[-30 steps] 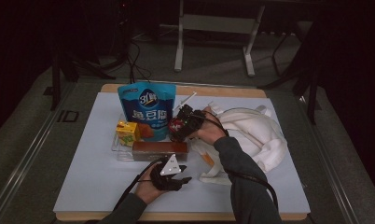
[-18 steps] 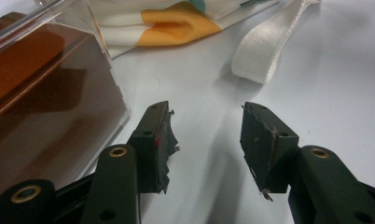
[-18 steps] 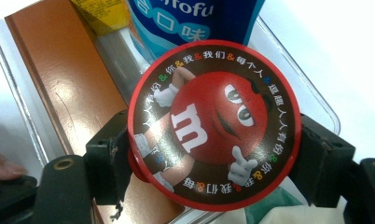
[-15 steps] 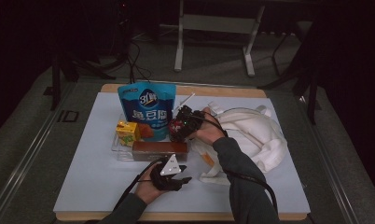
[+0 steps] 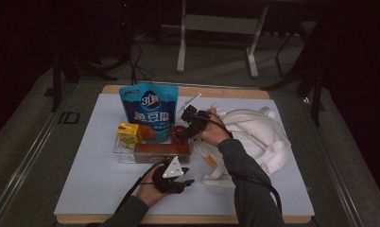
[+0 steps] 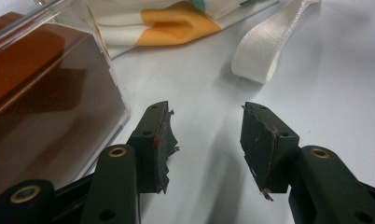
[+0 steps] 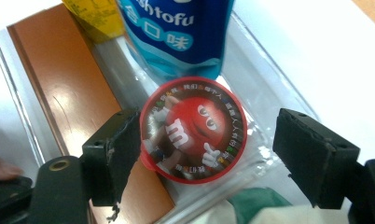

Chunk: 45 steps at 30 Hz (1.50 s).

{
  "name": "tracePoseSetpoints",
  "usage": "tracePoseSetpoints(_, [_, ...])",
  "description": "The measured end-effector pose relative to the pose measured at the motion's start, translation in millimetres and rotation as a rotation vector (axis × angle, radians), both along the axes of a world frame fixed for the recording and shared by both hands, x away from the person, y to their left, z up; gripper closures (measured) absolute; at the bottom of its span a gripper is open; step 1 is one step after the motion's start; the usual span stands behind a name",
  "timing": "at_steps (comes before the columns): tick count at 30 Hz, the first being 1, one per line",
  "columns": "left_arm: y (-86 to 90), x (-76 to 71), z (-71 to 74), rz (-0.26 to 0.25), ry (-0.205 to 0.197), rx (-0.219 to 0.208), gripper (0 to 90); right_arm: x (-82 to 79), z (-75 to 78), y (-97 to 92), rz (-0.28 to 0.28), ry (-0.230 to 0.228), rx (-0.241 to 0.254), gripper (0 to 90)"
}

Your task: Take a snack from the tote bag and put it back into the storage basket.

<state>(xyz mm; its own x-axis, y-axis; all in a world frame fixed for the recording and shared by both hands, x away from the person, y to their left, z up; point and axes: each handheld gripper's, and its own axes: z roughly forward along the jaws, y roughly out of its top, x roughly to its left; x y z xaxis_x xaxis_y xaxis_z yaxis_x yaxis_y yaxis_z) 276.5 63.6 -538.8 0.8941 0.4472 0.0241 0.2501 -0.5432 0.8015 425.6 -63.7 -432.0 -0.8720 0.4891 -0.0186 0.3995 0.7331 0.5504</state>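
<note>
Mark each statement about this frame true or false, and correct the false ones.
1. The right gripper has its jaws either side of a round red-lidded candy tub. True.
2. The right gripper is clamped tight on the tub. False: one pad is at the lid's edge, the other stands clear of it, so the jaws are open.
3. The left gripper holds a strap. False: its jaws are open with nothing between them; the white strap lies farther off on the table.
4. A blue pouch stands behind the tub. True.
5. A brown box in a clear case lies beside the left gripper. True.
6. The white bag lies at the table's left. False: it lies at the right.
</note>
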Motion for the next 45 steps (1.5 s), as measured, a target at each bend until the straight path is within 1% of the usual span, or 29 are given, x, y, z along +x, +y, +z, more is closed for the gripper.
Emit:
tracePoseSetpoints(5, [0.0,0.1,0.0,0.001,0.000,0.000,52.3,-0.5,6.4,-5.7,-0.005,-0.013,0.010,24.1])
tracePoseSetpoints(10, [0.0,0.3,-0.1,0.002,-0.002,-0.001,52.3,-1.5,12.6,-11.4,-0.006,-0.023,0.006,25.6])
tracePoseSetpoints(15, [0.0,0.2,-0.1,0.004,0.000,-0.001,52.3,-1.5,19.0,-17.6,-0.014,-0.025,0.012,25.9])
tracePoseSetpoints(17, [-0.1,0.2,-0.1,0.004,0.000,-0.001,52.3,-1.5,21.5,-20.1,-0.017,-0.030,0.013,28.8])
tracePoseSetpoints(21, [0.0,0.2,-0.1,0.006,0.002,-0.003,52.3,-2.8,25.1,-25.8,-0.028,-0.039,0.024,31.2])
tracePoseSetpoints(27, [0.1,0.4,-0.1,0.006,0.004,-0.004,52.3,-4.3,26.8,-33.6,-0.038,-0.047,0.020,32.7])
tracePoseSetpoints(29, [0.2,0.5,-0.2,0.006,0.004,-0.004,52.3,-4.6,28.0,-38.0,-0.053,-0.050,0.016,33.5])
tracePoseSetpoints(37, [0.4,0.9,-0.1,0.008,0.007,-0.005,52.2,-4.3,27.8,-54.0,-0.079,-0.056,0.004,34.2])
tracePoseSetpoints(42, [0.4,1.1,-0.2,0.011,0.009,-0.006,52.2,-5.2,25.8,-64.0,-0.098,-0.056,0.009,34.2])
tracePoseSetpoints(45, [0.4,1.2,-0.2,0.011,0.010,-0.006,52.2,-7.2,25.5,-70.0,-0.103,-0.060,0.026,34.2])
